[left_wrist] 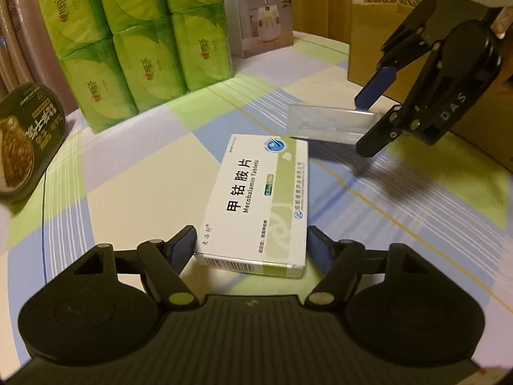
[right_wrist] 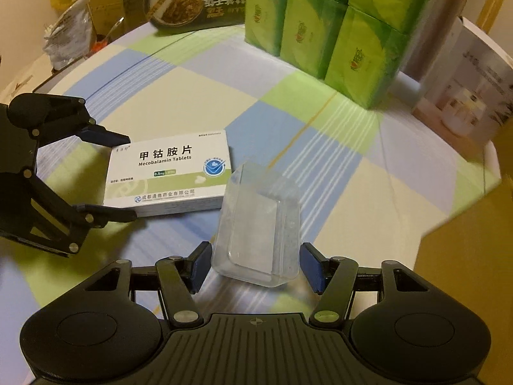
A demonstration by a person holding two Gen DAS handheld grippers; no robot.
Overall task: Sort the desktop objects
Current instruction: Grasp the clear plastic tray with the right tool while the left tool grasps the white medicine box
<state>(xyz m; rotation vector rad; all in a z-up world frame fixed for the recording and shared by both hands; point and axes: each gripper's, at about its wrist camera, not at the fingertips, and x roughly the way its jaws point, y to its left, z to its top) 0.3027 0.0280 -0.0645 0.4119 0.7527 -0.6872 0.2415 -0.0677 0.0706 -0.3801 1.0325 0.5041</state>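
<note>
A white and green Mecobalamin tablet box (left_wrist: 259,205) lies flat on the checked tablecloth, also in the right wrist view (right_wrist: 170,176). My left gripper (left_wrist: 251,247) is open with its near end between the fingers, the left pad touching or nearly so; it also shows in the right wrist view (right_wrist: 125,176). A clear plastic box (right_wrist: 256,234) lies to the right of the tablet box, also in the left wrist view (left_wrist: 330,123). My right gripper (right_wrist: 255,266) is open around its near end with small gaps; it also shows in the left wrist view (left_wrist: 364,128).
A stack of green tissue packs (left_wrist: 134,38) stands at the back. A grey humidifier box (left_wrist: 259,9) is beside it. A dark noodle box (left_wrist: 22,138) stands at the left. A brown cardboard box (left_wrist: 474,109) borders the table on the right. The checked tablecloth (left_wrist: 144,160) covers the table.
</note>
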